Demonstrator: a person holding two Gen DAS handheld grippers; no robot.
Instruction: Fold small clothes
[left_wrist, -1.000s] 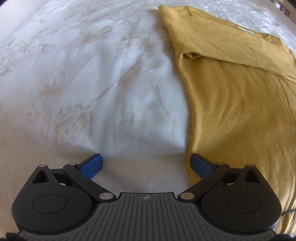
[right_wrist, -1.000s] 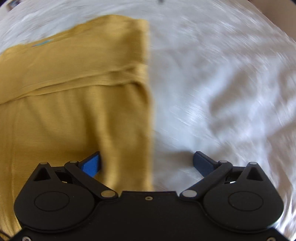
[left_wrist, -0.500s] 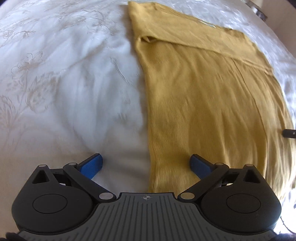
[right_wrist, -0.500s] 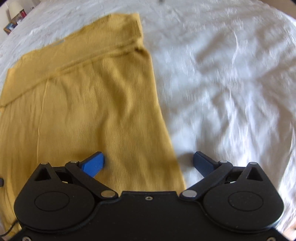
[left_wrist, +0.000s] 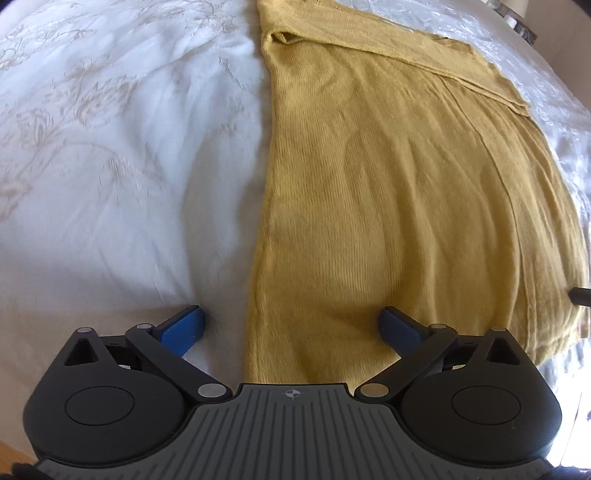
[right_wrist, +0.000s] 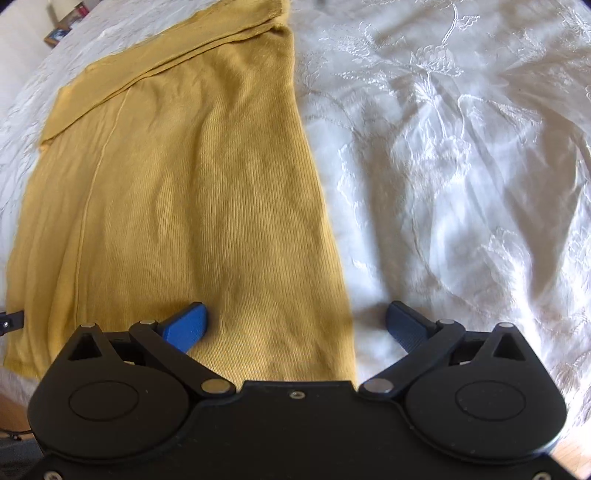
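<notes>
A mustard-yellow knit garment (left_wrist: 399, 192) lies flat on a white bedspread, its sides folded inward into a long strip; it also shows in the right wrist view (right_wrist: 184, 192). My left gripper (left_wrist: 291, 326) is open, low over the garment's near left corner, with the left edge running between its fingers. My right gripper (right_wrist: 297, 323) is open over the near right corner, with the right edge between its fingers. Neither holds anything. A tip of the right gripper (left_wrist: 580, 295) shows at the left wrist view's right edge.
The white embroidered bedspread (left_wrist: 110, 147) spreads left of the garment and also right of it (right_wrist: 461, 166). Small items on a shelf (right_wrist: 64, 26) sit far back left. A strip of wooden floor (right_wrist: 576, 454) shows beside the near bed edge.
Both grippers have drawn back along the garment toward its near hem and shifted inward over the side edges. Both stayed open. The garment has not moved.
</notes>
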